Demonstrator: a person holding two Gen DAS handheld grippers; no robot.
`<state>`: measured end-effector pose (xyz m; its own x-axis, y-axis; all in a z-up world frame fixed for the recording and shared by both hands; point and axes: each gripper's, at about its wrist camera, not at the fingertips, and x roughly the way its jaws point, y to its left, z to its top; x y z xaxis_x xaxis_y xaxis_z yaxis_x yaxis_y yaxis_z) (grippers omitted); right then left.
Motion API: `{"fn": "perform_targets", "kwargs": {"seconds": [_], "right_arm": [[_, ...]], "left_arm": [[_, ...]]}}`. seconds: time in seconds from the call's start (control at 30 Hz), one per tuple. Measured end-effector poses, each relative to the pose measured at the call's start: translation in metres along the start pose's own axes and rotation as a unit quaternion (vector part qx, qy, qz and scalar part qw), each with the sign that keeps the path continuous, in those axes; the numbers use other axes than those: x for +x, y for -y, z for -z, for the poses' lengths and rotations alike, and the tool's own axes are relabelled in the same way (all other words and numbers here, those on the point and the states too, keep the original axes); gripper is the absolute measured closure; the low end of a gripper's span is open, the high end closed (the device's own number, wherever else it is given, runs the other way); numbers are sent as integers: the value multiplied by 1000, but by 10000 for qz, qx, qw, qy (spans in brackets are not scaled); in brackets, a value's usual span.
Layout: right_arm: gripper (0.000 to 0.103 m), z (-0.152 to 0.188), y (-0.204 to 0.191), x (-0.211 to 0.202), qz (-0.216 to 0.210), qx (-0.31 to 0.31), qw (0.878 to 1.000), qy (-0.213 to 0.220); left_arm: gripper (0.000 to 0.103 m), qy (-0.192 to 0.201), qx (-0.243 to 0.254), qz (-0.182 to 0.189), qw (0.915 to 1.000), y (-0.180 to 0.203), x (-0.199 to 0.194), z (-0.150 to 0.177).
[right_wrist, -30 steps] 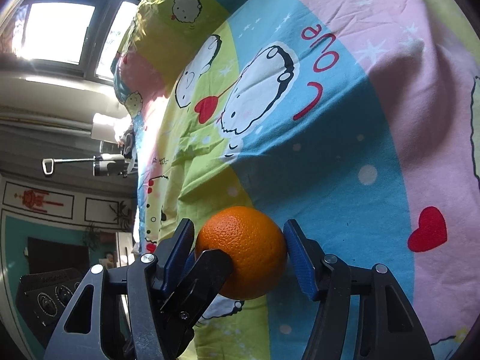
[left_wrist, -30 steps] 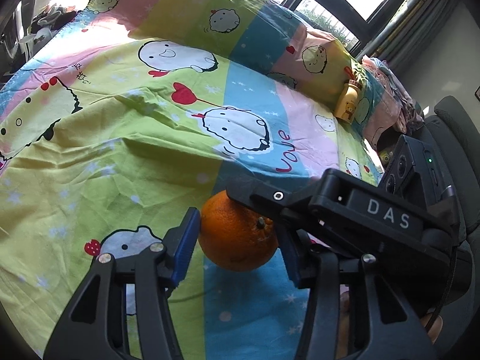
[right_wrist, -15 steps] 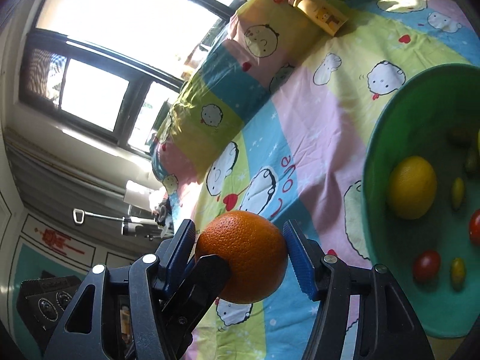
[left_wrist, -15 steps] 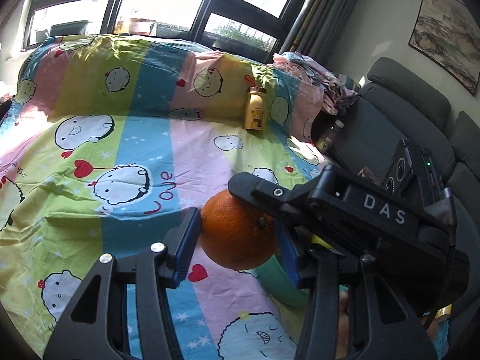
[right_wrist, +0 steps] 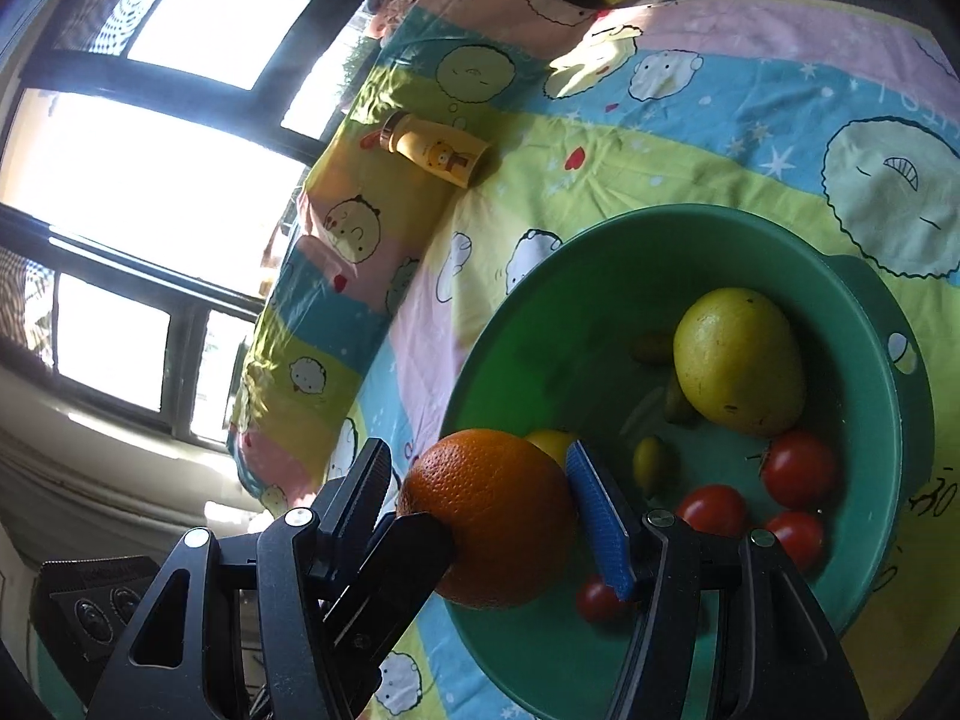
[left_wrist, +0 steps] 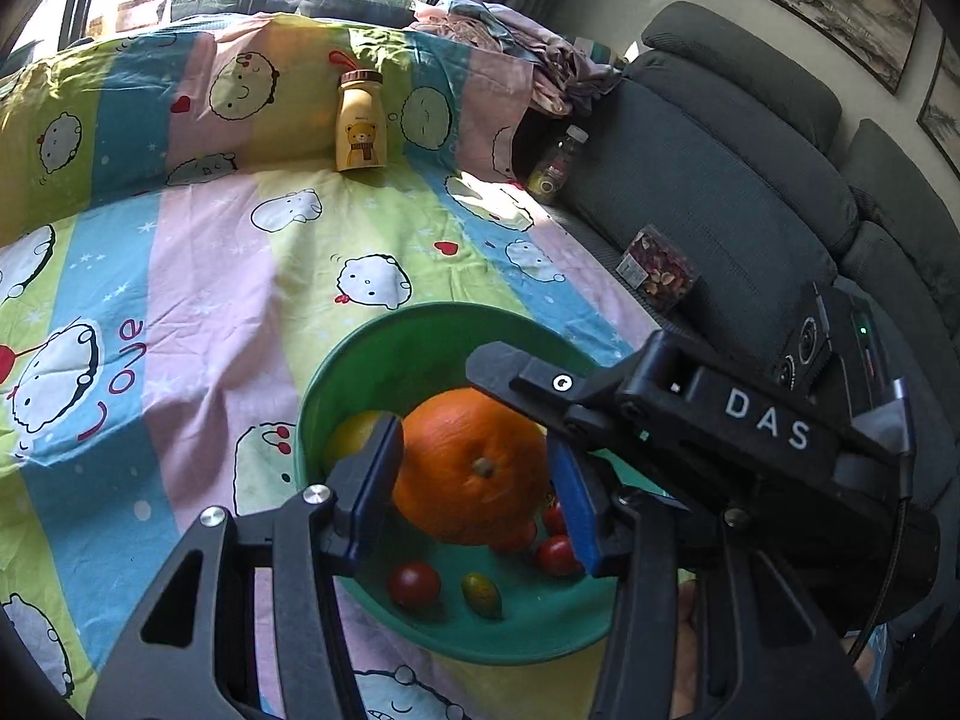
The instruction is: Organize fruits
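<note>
One large orange point(left_wrist: 471, 468) point(right_wrist: 489, 516) hangs above the near side of a green bowl point(left_wrist: 372, 348) point(right_wrist: 660, 222). My left gripper point(left_wrist: 471, 492) is shut on it, a blue pad on each side. My right gripper point(right_wrist: 480, 510) holds the same orange crosswise; in the left wrist view its black body point(left_wrist: 720, 420) reaches in from the right over the fruit. Inside the bowl lie a big yellow fruit point(right_wrist: 738, 360), several red cherry tomatoes point(right_wrist: 798, 468) point(left_wrist: 414, 582) and small yellow-green ones point(left_wrist: 480, 594).
The bowl sits on a striped cartoon bedsheet point(left_wrist: 180, 270). A yellow bear bottle point(left_wrist: 359, 120) point(right_wrist: 435, 150) stands by the far fold. A grey sofa point(left_wrist: 720, 150) at the right carries a drink bottle point(left_wrist: 555, 165) and a clear snack box point(left_wrist: 660, 267). Bright windows lie beyond.
Both grippers swung together across the bedsheet with the orange still in them. The green bowl has come into view and now lies right under the orange.
</note>
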<state>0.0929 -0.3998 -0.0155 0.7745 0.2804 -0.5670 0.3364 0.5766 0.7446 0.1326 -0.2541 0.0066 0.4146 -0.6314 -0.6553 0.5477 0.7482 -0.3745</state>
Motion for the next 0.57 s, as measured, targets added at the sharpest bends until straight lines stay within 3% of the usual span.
{"fn": "perform_targets", "kwargs": {"seconds": [0.1,0.2,0.27,0.37,0.43,0.57], "right_arm": [[39,0,6,1,-112,91,9999,-51],[39,1,8,0,142,87,9999,26],[39,2,8,-1,148,84,9998,38],[39,3,6,-11,164,52,9997,152],[34,4,2,-22,385,-33,9986,350],[28,6,-3,-42,855,-219,9935,723]], "left_arm": [[54,-56,-25,14,10000,-1,1,1],[51,-139,-25,-106,9998,-2,2,3],[46,-169,-39,-138,9998,-2,0,3],[28,-77,104,-296,9995,1,-8,3],[20,18,180,-280,9994,3,-15,4],[18,153,295,-310,9990,7,-26,4]]}}
